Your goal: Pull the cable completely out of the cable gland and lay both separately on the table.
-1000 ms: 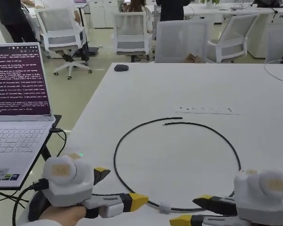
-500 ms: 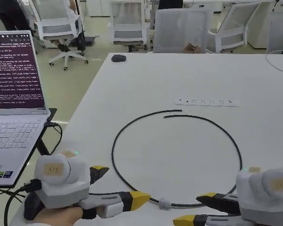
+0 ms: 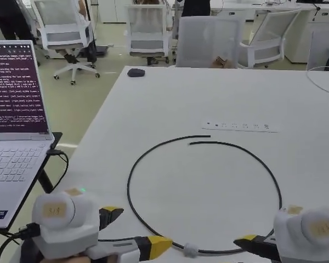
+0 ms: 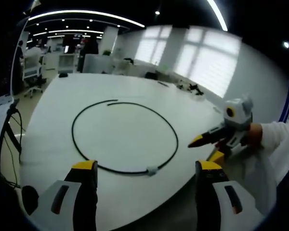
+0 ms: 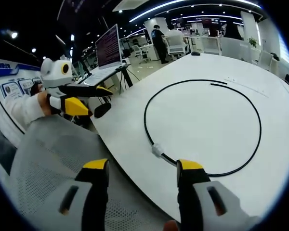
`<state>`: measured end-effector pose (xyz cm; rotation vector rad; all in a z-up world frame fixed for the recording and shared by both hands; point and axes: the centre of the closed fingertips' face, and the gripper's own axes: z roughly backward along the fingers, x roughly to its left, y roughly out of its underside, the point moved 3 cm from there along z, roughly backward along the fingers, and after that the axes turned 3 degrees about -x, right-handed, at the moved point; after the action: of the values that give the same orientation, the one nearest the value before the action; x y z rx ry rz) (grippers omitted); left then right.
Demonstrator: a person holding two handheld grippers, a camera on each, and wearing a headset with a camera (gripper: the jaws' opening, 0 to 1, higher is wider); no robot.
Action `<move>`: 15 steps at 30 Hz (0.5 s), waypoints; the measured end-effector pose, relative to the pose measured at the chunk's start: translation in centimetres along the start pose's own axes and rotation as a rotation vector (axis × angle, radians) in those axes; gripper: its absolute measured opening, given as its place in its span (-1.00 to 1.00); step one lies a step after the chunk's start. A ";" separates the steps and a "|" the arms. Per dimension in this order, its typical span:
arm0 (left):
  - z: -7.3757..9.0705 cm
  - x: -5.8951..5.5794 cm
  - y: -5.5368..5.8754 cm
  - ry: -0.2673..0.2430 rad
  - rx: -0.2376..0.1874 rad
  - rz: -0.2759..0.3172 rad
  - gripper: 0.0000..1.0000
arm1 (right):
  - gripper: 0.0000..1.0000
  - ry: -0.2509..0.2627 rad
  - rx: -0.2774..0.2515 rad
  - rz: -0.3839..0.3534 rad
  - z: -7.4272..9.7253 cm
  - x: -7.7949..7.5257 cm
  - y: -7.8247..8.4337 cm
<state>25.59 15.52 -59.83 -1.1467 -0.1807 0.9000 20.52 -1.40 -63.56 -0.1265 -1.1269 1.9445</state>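
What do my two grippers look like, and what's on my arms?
Both the left gripper and right gripper have rounded white bodies, dark jaws with yellow tips, and a round tan sticker. A black cord trails from the left. The sleeves are white.

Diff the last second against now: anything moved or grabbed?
Nothing grabbed or released; mainly the head camera shifted. Left gripper and right gripper are open as before, flanking the cable gland without touching it. The cable lies in the same loop on the table, still threaded through the gland.
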 end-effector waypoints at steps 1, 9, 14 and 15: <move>0.0 0.0 0.0 0.001 0.001 0.000 0.67 | 0.18 -0.001 0.002 0.000 0.0 0.0 0.0; 0.0 -0.3 0.0 0.010 0.004 -0.007 0.65 | 0.16 -0.017 0.014 -0.001 -0.2 -0.6 0.1; -0.1 -0.5 0.2 0.021 0.013 -0.014 0.65 | 0.14 -0.016 0.019 0.021 -0.3 -1.4 -0.3; -0.1 -0.6 0.2 0.022 0.014 -0.015 0.65 | 0.14 -0.014 0.023 0.028 -0.3 -1.5 -0.4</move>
<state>25.21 15.05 -59.88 -1.1406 -0.1641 0.8740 21.86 -2.23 -63.95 -0.1165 -1.1171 1.9855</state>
